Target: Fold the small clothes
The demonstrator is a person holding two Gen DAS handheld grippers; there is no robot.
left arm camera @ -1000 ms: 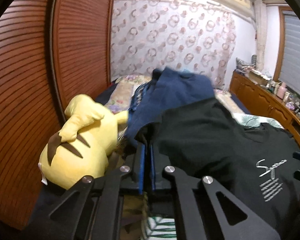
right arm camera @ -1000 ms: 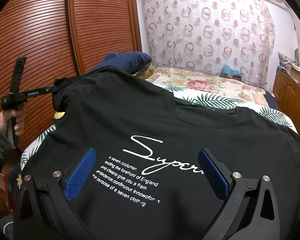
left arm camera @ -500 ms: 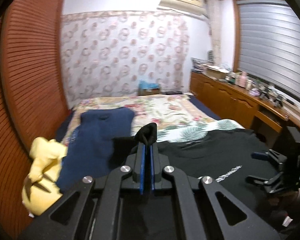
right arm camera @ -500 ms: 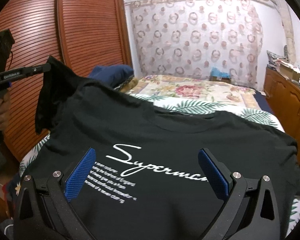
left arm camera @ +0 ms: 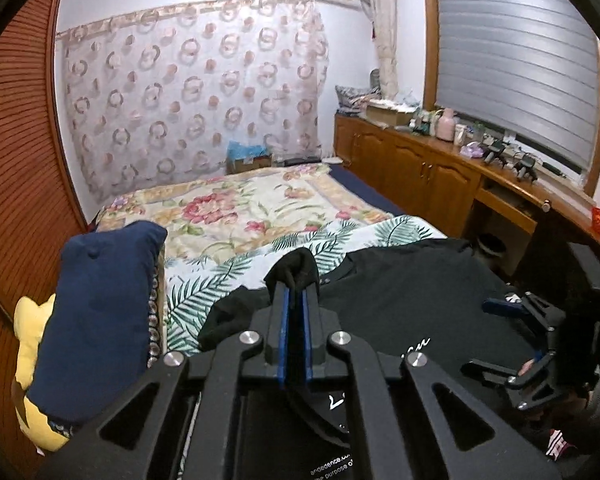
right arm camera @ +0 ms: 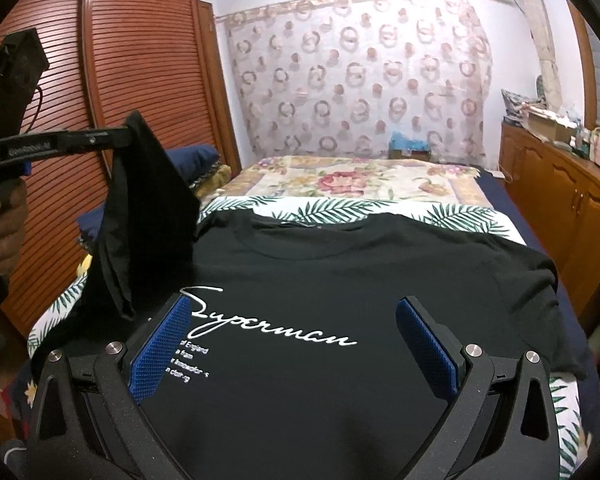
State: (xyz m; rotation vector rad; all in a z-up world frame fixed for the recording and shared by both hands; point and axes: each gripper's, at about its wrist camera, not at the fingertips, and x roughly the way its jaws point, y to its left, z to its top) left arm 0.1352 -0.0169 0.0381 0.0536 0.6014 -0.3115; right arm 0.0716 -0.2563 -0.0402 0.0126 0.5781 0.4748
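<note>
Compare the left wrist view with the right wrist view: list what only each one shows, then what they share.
Only the left wrist view: the window blind, the yellow plush toy and the left gripper's blue pads shut on a bunch of black fabric.

Only the right wrist view: the sleeve hanging lifted from the left gripper, a hand on its handle, and the whole "Superman" print.

Both: the black T-shirt, floral bedspread, navy pillow, and open, empty right gripper.
</note>
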